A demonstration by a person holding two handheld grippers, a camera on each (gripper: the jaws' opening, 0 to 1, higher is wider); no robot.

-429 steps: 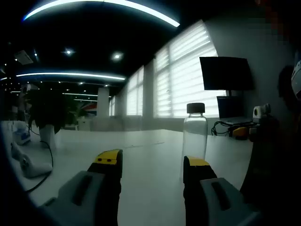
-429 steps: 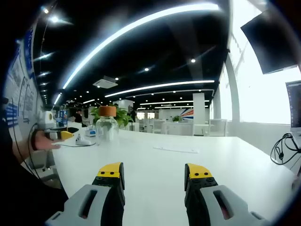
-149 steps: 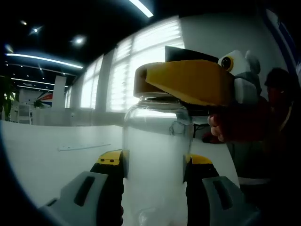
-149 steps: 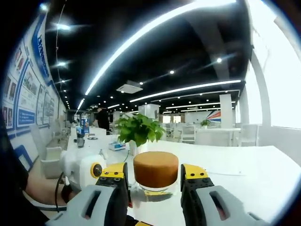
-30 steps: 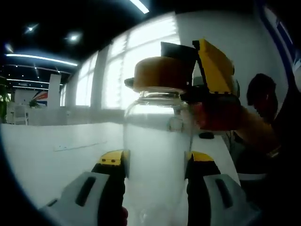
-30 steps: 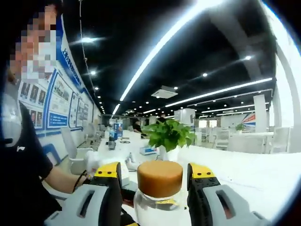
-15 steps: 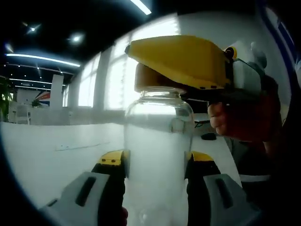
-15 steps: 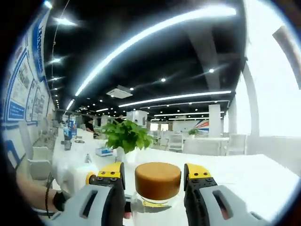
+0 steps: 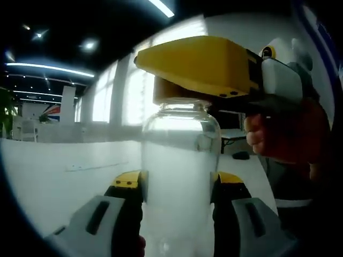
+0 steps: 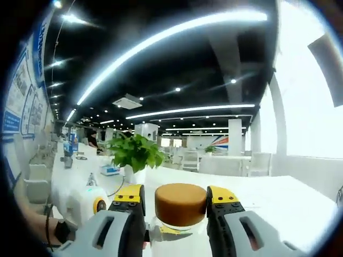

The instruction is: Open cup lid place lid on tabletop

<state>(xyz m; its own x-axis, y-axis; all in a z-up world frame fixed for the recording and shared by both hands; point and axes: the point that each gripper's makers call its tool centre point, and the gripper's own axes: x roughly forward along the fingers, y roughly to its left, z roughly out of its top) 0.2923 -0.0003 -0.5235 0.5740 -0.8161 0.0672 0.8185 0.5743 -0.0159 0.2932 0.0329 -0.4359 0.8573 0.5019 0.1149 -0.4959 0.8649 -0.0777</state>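
- Left gripper [image 9: 178, 184]: jaws closed in on the body of the clear glass cup [image 9: 179, 176], one yellow-tipped jaw against each side; cup held upright between them.
- Right gripper [image 10: 174, 201]: jaws clamped on the brown lid [image 10: 180, 204], one at each side of it; lid sat on the cup's neck, just beyond the jaw tips. Whether it had loosened could not be told.
- Left gripper view also showed the right gripper [image 9: 214, 69] from outside, coming in from the right at the cup's top, its yellow jaw covering most of the lid [image 9: 166, 91]; a person's hand [image 9: 278, 134] gripped it behind.
- Right gripper view showed the left gripper [image 10: 80, 203] low on the left, beside its own left jaw.
- White tabletop [image 9: 64, 171] extended beyond the cup.
- Right gripper view alone: potted plant [image 10: 135, 154] well beyond the lid, on the table.
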